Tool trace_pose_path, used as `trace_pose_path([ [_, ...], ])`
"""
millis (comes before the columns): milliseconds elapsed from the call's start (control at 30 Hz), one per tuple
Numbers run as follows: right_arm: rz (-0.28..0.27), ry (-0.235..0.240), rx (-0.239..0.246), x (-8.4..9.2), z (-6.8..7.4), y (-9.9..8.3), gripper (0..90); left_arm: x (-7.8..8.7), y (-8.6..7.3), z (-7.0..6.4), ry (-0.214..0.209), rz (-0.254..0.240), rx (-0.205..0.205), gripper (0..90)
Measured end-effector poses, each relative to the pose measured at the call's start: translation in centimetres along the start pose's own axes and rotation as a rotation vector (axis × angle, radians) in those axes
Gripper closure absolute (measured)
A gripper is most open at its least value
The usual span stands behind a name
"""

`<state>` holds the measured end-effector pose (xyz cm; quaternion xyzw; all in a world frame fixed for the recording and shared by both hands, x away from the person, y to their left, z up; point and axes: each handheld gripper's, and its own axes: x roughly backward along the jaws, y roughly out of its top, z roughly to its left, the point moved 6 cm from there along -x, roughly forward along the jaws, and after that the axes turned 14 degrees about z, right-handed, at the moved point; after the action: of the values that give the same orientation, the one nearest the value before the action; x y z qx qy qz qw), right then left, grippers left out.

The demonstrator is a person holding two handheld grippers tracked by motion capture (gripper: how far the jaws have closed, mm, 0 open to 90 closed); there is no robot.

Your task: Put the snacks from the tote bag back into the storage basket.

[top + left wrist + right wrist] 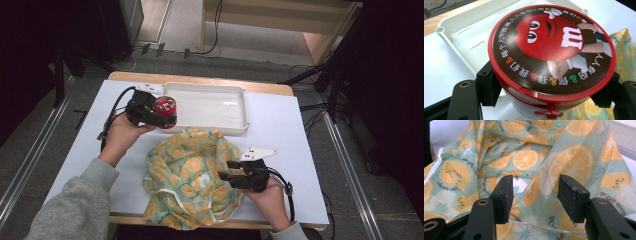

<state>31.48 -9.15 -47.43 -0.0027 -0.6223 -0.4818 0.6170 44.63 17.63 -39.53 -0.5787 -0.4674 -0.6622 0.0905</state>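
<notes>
So your left gripper (159,114) is clamped on the round candy tub (164,105), one jaw pressed to each side of it just under the red lid (551,50). You're holding it at the near left corner of the white tray (230,107), and I can't tell whether it touches the tray. The tub stands roughly upright, lid up and tipped a little toward the camera riding on that gripper; it's short and round, so no real long axis. Your right gripper (231,170) sits over the right side of the crumpled orange-slice cloth (185,175) on the white table (295,150), jaws spread apart with only loose fabric showing between them.
</notes>
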Motion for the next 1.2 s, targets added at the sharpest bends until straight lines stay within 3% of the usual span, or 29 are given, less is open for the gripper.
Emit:
trace_pose_path([
  [600, -0.004, 0.005, 0.001, 0.0, 0.1, 0.1, 48.2, -2.2, 2.4, 1.2, 0.021, 0.012, 0.029, 25.8],
  [900, -0.002, 0.008, 0.008, -0.1, 0.1, 0.1, 48.2, -3.6, 3.3, 1.9, -0.004, -0.021, 0.065, 25.7],
  [1200, -0.001, 0.014, 0.010, -0.2, 0.3, 0.2, 48.3, -5.5, 3.8, 2.8, 0.011, 0.010, 0.085, 25.7],
])
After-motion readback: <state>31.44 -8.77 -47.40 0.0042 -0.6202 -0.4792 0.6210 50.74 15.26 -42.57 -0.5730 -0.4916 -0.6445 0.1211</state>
